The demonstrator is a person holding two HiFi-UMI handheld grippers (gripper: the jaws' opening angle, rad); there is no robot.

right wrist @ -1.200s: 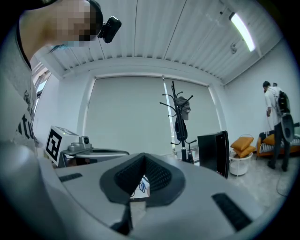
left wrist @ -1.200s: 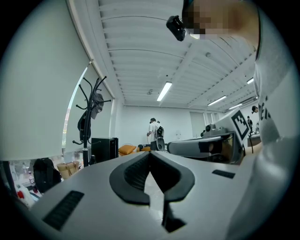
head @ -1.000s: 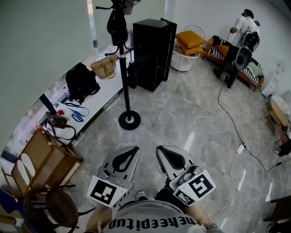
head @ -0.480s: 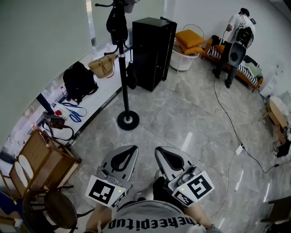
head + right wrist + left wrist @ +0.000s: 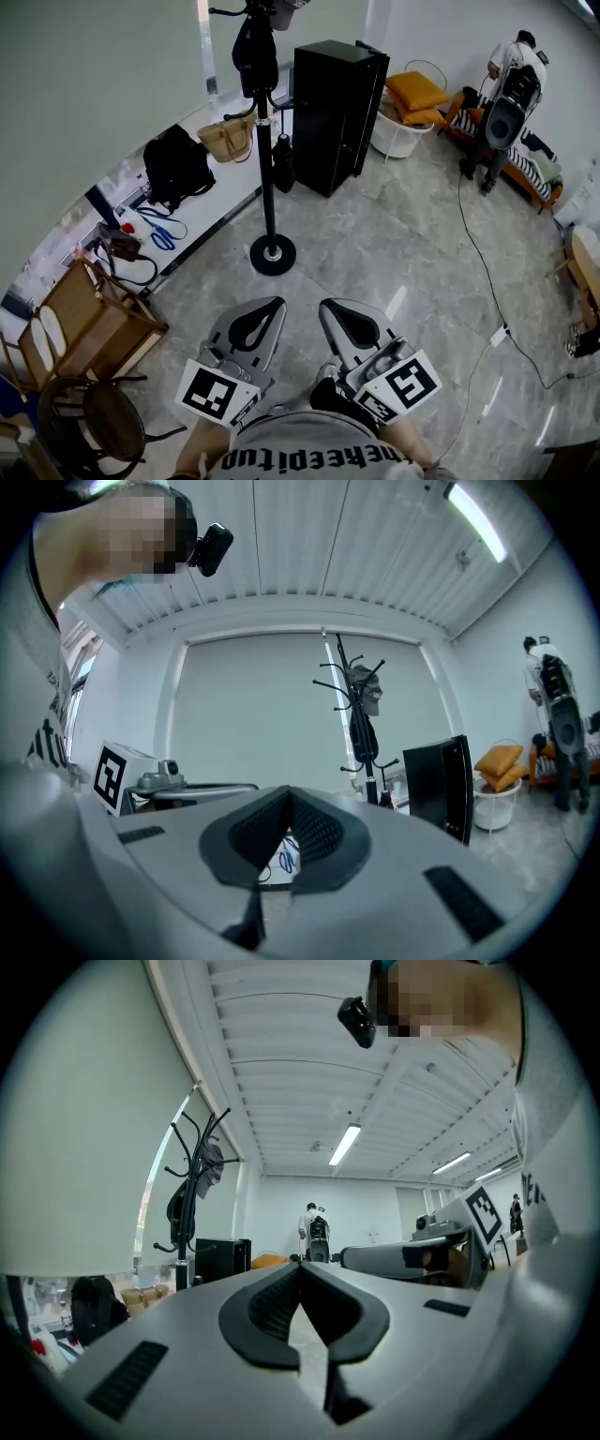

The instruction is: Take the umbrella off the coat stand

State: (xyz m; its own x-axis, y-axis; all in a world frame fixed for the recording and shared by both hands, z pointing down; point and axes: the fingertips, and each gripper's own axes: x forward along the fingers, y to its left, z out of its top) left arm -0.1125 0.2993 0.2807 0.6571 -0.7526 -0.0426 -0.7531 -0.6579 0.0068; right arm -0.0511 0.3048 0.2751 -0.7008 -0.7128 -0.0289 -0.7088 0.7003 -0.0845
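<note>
**A:** Head view is showing a wide stretch of grey floor [image 5: 394, 234] lying between the person and the coat stand [image 5: 269, 150]. I'm calling this the approach step, with nothing touched yet.

**B:** Where is the umbrella [image 5: 282, 161] hanging?

**A:** Low down, just beside the pole. I'm taking that short dark bundle for it, folded up. The bigger dark bag [image 5: 254, 52] near the top is making me hedge a little.

**B:** And the tools?

**A:** The left gripper [image 5: 270, 307] and right gripper [image 5: 333, 307] are pointing level, side by side in front of the person's chest. Both are sitting with jaws pressed together and nothing between them. They are well apart from the stand.

**B:** So what is the next move asking for?

**A:** I'd say closing the distance and spreading one pair of jaws. Then taking the bundle and lifting it up off its hook instead of dragging it sideways.

**B:** Anything getting in the way?

**A:** The black cabinet [image 5: 339, 112] is standing right behind the stand, crowding the umbrella's side. A wooden chair [image 5: 89, 323] is sitting at the left. Then a black backpack [image 5: 173, 164] and a tan handbag [image 5: 228, 139] are resting on the white ledge [image 5: 211, 202], the handbag near the pole.

**B:** And the floor?

**A:** A thin cable [image 5: 473, 253] is trailing off to the right, clear of the straight path to the stand.
</note>
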